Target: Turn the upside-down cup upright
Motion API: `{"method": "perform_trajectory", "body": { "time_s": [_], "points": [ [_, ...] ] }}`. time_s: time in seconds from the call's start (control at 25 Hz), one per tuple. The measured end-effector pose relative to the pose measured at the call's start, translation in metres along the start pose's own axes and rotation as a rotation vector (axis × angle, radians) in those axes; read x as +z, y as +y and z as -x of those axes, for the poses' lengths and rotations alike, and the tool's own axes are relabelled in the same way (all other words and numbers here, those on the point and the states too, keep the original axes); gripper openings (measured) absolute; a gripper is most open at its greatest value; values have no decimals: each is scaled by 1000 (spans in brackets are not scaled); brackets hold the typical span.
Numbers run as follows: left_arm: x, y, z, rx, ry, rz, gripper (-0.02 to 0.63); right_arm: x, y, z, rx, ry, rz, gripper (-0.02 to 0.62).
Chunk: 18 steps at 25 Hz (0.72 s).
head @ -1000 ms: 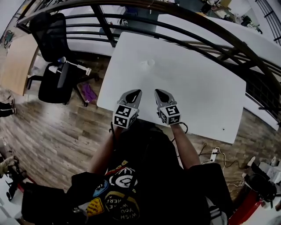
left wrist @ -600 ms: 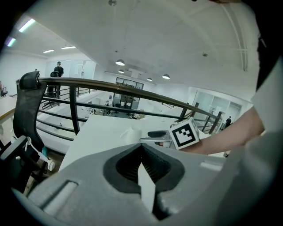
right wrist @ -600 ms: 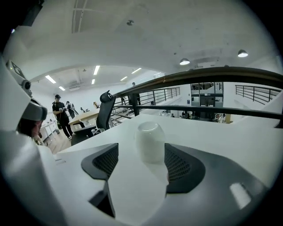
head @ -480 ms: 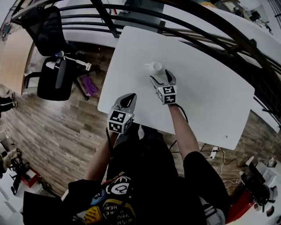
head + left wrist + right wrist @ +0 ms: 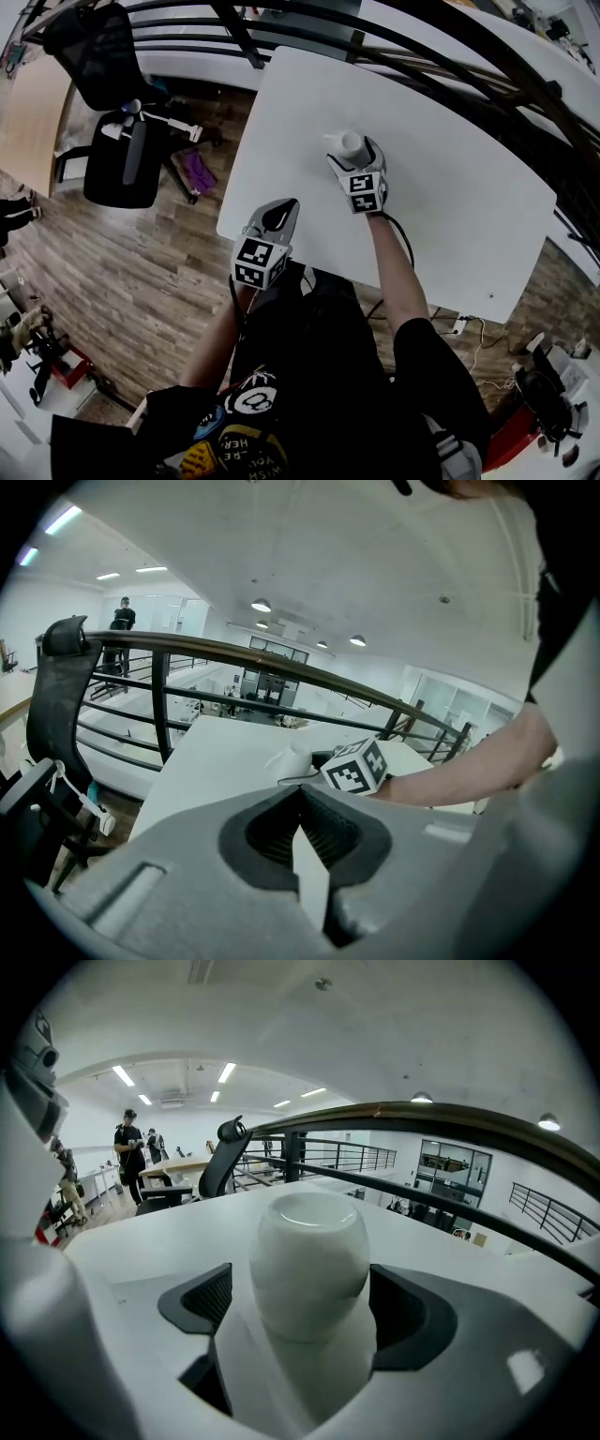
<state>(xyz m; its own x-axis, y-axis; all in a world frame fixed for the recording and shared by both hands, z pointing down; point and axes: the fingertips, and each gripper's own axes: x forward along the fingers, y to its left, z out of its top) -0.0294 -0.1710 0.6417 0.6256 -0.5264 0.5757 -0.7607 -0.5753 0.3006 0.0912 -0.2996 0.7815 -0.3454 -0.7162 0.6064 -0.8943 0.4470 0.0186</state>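
- Hovering over the near table (image 5: 450, 197) edge, at seven o'clock from the cup (image 5: 345, 142), the left gripper (image 5: 280, 214) is pressed together and empty.
- The cup is seen base-up, straddled at twelve o'clock by the right gripper (image 5: 352, 161), whose jaws are opening. Nothing is gripped yet; the flip is judged undone.

White table (image 5: 450, 187), wood floor (image 5: 141, 272), black chair (image 5: 117, 173), dark railing (image 5: 281, 661), ceiling lights (image 5: 261, 605).
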Motion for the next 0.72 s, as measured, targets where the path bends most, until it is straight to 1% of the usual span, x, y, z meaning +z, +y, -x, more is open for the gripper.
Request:
{"method": "perform_trajectory", "body": {
  "time_s": [0.12, 0.16, 0.2, 0.24, 0.32, 0.44, 0.52, 0.56, 0.6, 0.72],
  "points": [
    [0, -1, -1, -4, 7, -24, 5, -7, -3, -11, -4, 84, 18, 451],
    [0, -1, -2, -5, 9, -28, 5, -6, -2, -12, 2, 94, 22, 446],
    [0, -1, -3, -6, 12, -27, 5, -4, 0, -12, 13, 93, 32, 429],
    [1, 0, -4, -8, 14, -24, 5, -2, 3, -11, 25, 86, 47, 394],
    [3, 0, -7, -11, 16, -18, 5, 1, 9, -6, 40, 71, 64, 390],
    [18, 4, -15, -28, 14, 1, 6, 8, 13, 8, 34, 38, 64, 388],
    [30, 6, -24, -56, 32, -11, 8, 14, 18, 18, 42, -3, 81, 388],
    [37, 6, -29, -74, 49, -43, 55, 21, 23, 25, 51, -21, 95, 388],
    [45, 3, -34, -93, 71, -94, 107, 30, 28, 35, 57, -33, 113, 388],
    [69, -14, -53, -127, 130, -296, 266, 54, 42, 65, 68, -52, 171, 388]
  ]
}}
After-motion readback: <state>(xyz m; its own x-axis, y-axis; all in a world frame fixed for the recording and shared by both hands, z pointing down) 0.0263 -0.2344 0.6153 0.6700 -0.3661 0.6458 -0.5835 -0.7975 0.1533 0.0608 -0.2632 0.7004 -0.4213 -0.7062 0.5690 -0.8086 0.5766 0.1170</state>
